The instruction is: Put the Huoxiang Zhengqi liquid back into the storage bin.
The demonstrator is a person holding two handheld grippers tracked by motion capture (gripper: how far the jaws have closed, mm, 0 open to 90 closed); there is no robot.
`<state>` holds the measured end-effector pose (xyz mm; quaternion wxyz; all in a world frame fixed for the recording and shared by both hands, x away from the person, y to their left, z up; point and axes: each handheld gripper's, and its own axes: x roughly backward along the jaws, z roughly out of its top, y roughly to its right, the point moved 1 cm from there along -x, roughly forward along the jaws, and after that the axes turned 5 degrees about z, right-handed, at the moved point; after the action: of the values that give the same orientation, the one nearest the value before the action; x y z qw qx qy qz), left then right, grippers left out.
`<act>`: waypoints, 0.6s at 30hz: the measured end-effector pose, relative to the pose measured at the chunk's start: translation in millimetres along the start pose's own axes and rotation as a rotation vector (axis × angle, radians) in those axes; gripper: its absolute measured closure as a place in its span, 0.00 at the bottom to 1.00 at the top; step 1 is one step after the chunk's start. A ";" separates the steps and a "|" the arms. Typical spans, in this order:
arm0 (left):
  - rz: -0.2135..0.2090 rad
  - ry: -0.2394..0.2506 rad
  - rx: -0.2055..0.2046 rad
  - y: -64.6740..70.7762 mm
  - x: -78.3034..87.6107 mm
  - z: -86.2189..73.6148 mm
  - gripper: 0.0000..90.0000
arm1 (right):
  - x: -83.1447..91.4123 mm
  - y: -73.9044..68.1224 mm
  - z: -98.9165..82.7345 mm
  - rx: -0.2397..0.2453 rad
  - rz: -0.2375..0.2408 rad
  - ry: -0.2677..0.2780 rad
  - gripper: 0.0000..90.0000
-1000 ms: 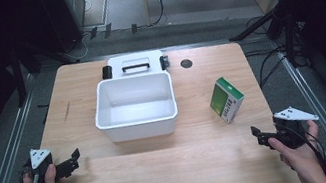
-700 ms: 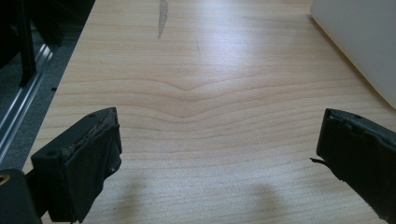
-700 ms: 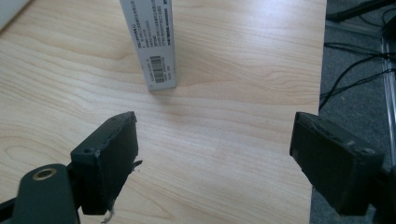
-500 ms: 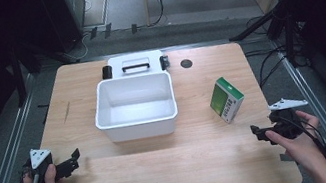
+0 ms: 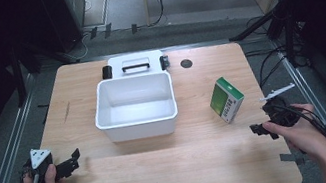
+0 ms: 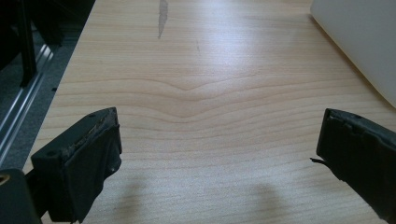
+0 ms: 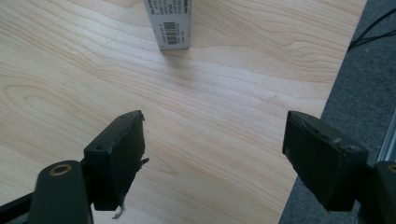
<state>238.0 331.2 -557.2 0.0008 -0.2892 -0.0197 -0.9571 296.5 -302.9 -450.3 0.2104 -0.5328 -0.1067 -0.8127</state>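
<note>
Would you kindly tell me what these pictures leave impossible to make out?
- Green box: its printing is too small in the high view; the top edge of the right gripper view cuts it off.
- White bin: cut off by the left gripper view's edge.
- Lid: partly hidden behind the bin.

You see the wooden table (image 5: 175,170) evenly lit from overhead, while the floor around it falls into deep darkness. In the left gripper view, glare whitens the table's far end, and two soft shadows lie at its near edge. Your high view is slightly soft; both gripper views render the grain sharply.
</note>
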 end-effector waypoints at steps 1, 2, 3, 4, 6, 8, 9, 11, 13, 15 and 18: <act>-0.001 -0.001 0.000 0.0 0.0 0.0 0.01 | 0.8 0.0 3.0 0.000 0.006 -0.015 0.24; -0.001 -0.001 0.002 0.1 0.0 0.0 0.01 | 1.4 -0.2 4.7 0.001 0.009 -0.026 0.24; -0.001 -0.001 0.002 0.1 0.0 0.0 0.01 | 1.7 -0.6 6.8 0.006 0.011 -0.043 0.24; -0.002 -0.001 0.003 0.1 0.0 0.0 0.01 | 1.8 -1.4 9.0 0.008 0.011 -0.060 0.23; -0.002 -0.001 0.004 -0.1 -0.1 0.0 0.01 | 2.1 -3.1 13.1 0.018 0.016 -0.099 0.22; -0.002 -0.001 0.005 -0.1 0.0 0.0 0.01 | 2.2 -3.6 15.2 0.022 0.019 -0.115 0.21; -0.003 -0.001 0.005 -0.1 0.0 0.0 0.01 | 2.7 -4.6 18.0 0.024 0.021 -0.132 0.21; -0.003 -0.001 0.004 -0.1 -0.1 0.0 0.01 | 4.9 -6.4 24.6 0.028 0.015 -0.159 0.21; -0.003 -0.001 0.004 -0.1 -0.1 0.0 0.01 | 6.6 -7.8 29.2 0.032 0.017 -0.167 0.21; -0.003 -0.001 0.005 -0.1 -0.1 0.0 0.01 | 7.6 -8.9 33.3 0.037 0.022 -0.178 0.21; -0.004 -0.001 0.005 -0.2 -0.1 0.0 0.01 | 8.7 -9.7 38.5 0.037 0.028 -0.195 0.21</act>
<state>238.1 331.4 -557.2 -0.0003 -0.2898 -0.0226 -0.9568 320.7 -280.9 -426.2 0.2203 -0.6067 -0.1339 -0.7519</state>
